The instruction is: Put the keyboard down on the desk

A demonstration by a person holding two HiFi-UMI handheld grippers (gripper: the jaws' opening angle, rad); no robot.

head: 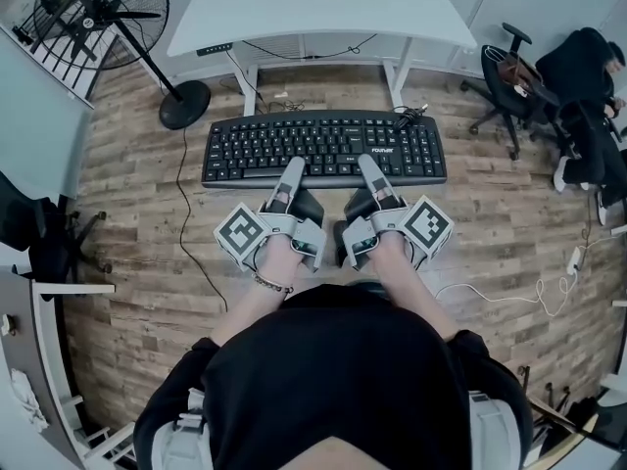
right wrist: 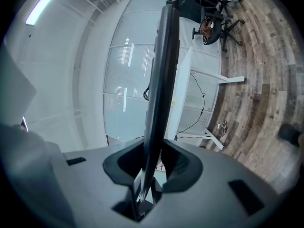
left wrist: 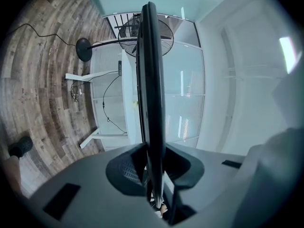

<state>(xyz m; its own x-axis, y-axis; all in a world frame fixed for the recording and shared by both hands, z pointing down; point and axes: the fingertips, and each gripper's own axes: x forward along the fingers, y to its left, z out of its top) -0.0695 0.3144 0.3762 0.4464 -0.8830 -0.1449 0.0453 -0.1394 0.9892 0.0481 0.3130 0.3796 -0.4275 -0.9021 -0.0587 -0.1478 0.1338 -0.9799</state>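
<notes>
Wood-plank floor (head: 137,292) under me, white tabletop (head: 323,8) ahead. Stand fan (head: 103,13) off its left corner, office chair (head: 509,76) off its right. Both my forearms reach straight forward, side by side, bracelet on the left wrist. Left gripper (head: 291,169) and right gripper (head: 370,167) point roughly level, marker cubes facing outward. Each is clenched on the near long edge of the black keyboard (head: 323,147), left one left of centre, right one right of centre. Both gripper views: keyboard edge-on between the jaws, pads pressing both faces, jaws only narrowly apart. Keyboard is in the air, flat, keys up, over the floor, short of the tabletop's near edge.
</notes>
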